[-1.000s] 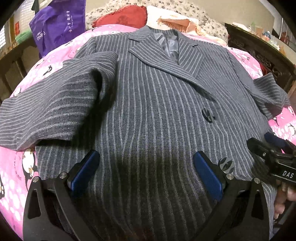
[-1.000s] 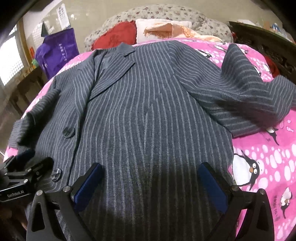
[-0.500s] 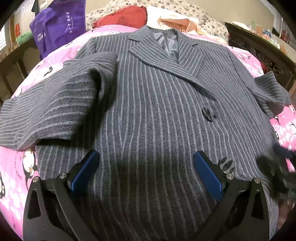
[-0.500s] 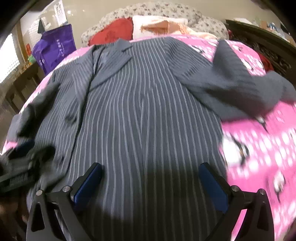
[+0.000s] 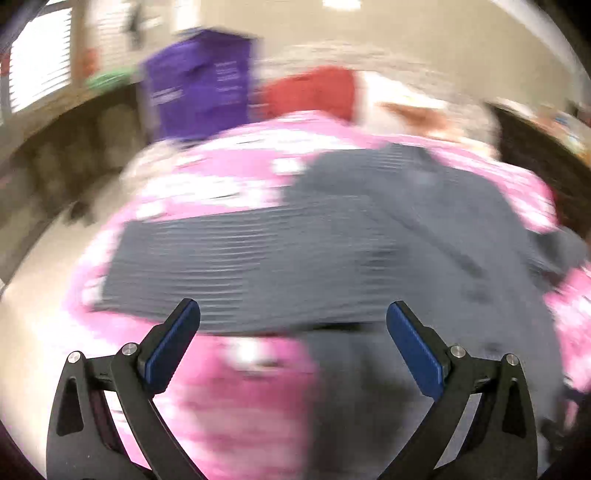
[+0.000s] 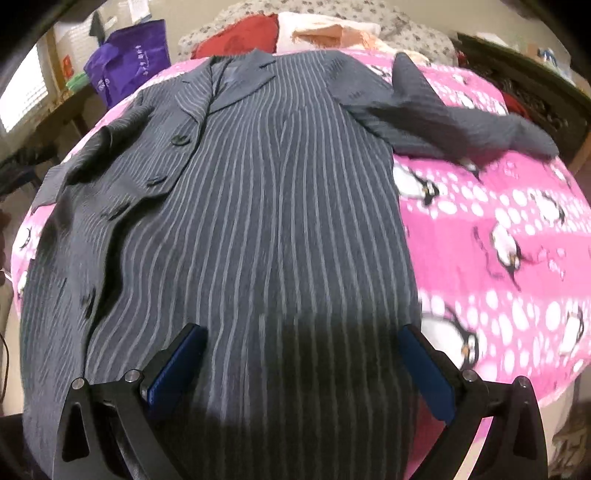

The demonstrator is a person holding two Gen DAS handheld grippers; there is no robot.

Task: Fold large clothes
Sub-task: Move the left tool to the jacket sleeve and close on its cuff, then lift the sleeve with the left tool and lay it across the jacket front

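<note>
A grey pinstriped coat (image 6: 258,206) lies spread face up on a pink penguin blanket (image 6: 498,236), collar at the far end. Its right sleeve (image 6: 454,125) stretches out over the blanket. My right gripper (image 6: 301,365) is open above the coat's lower hem, nothing between its fingers. The left wrist view is heavily motion-blurred: my left gripper (image 5: 293,343) is open over the blanket's left edge, with the coat's left sleeve (image 5: 240,266) lying crosswise just beyond its fingertips and the coat's body (image 5: 443,221) to the right.
A purple bag (image 6: 129,62) stands at the far left beside a window. Red and patterned pillows (image 6: 240,35) lie past the collar. Dark wooden furniture (image 6: 524,92) lines the right side. Pale floor (image 5: 44,295) shows left of the bed.
My left gripper has swung fast to the left, off the coat's front toward its left sleeve and the bed edge. The right gripper has pulled back a little; the left gripper has left its view.
</note>
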